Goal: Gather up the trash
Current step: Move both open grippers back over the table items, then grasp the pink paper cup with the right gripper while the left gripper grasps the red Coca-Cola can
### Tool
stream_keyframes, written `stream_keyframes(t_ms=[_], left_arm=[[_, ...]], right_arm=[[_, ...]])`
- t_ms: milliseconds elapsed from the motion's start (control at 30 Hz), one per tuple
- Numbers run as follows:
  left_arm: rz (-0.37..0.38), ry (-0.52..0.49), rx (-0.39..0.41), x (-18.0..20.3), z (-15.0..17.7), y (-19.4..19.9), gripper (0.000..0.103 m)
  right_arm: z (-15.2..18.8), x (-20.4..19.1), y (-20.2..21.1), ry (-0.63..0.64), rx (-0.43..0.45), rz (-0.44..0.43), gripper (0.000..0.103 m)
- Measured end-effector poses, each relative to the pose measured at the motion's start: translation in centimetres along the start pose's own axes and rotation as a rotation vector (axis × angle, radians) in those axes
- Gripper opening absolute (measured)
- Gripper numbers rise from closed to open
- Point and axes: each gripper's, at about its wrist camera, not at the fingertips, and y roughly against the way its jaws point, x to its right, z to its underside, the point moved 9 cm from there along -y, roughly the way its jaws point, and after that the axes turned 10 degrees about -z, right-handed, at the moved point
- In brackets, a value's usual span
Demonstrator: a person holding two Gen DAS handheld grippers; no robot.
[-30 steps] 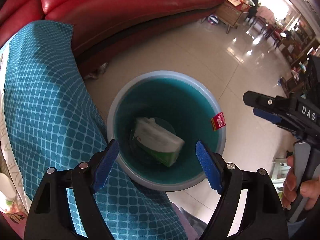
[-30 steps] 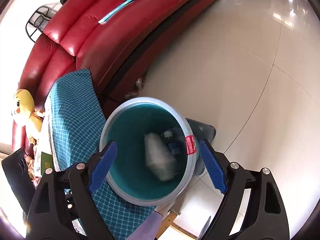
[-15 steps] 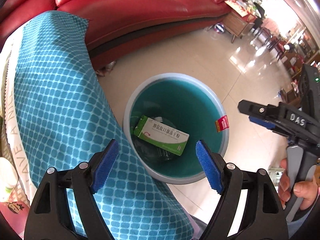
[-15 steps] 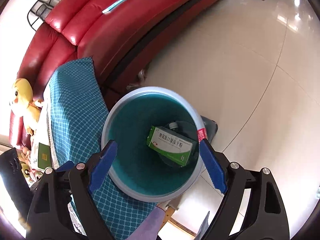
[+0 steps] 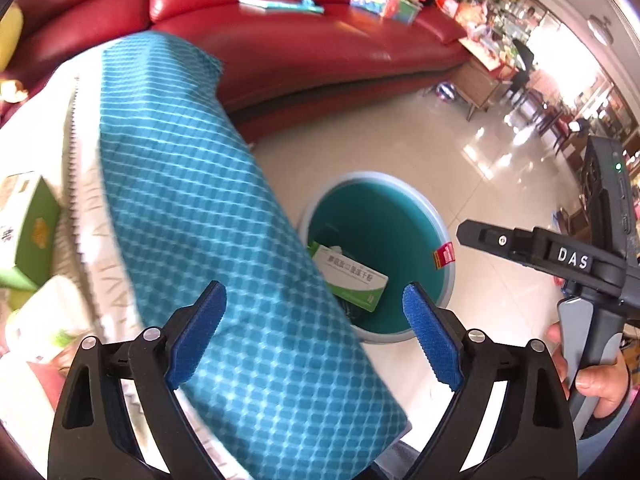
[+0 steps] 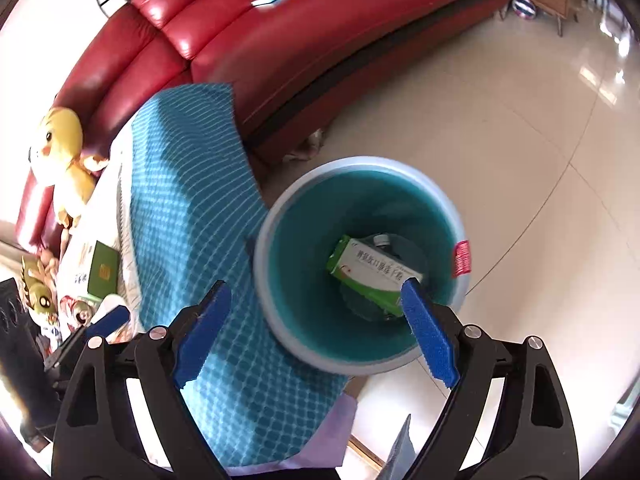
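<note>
a green and white cardboard medicine box (image 6: 370, 274) lies inside the round teal plastic bin (image 6: 276, 240) on the tiled floor. the left gripper (image 5: 316, 334) and right gripper (image 6: 316, 330) both gape wide, holding nothing, above the blue checked tablecloth (image 5: 180, 200).

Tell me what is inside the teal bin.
In the bin lies a green-and-white box on top, with a bottle cap showing behind it. Whatever lies beneath the box is covered.

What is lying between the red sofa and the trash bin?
Only bare tiled floor separates the red sofa from the trash bin; the right wrist view shows this.
</note>
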Motion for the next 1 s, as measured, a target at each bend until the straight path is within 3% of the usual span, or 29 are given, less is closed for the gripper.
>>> stream_keyframes(t_ms=[333,733,1000], left_arm=[[-0.054,0.06,0.079,-8.4,1.7,6.4,0.092],[-0.147,0.223,0.133,-22.7,6.5,11.7,0.092],[-0.207,0.372,0.105,-30.9,11.0,12.0,0.092]], right_arm=[[3.6,-8.3,-0.7,0.125,-0.021,-0.012,0.087],[11.9,-19.7,-6.1,0.35,-0.184,-0.038,0.087],[17.1,-24.8,-10.8,0.468,-0.294,-0.037,0.087]])
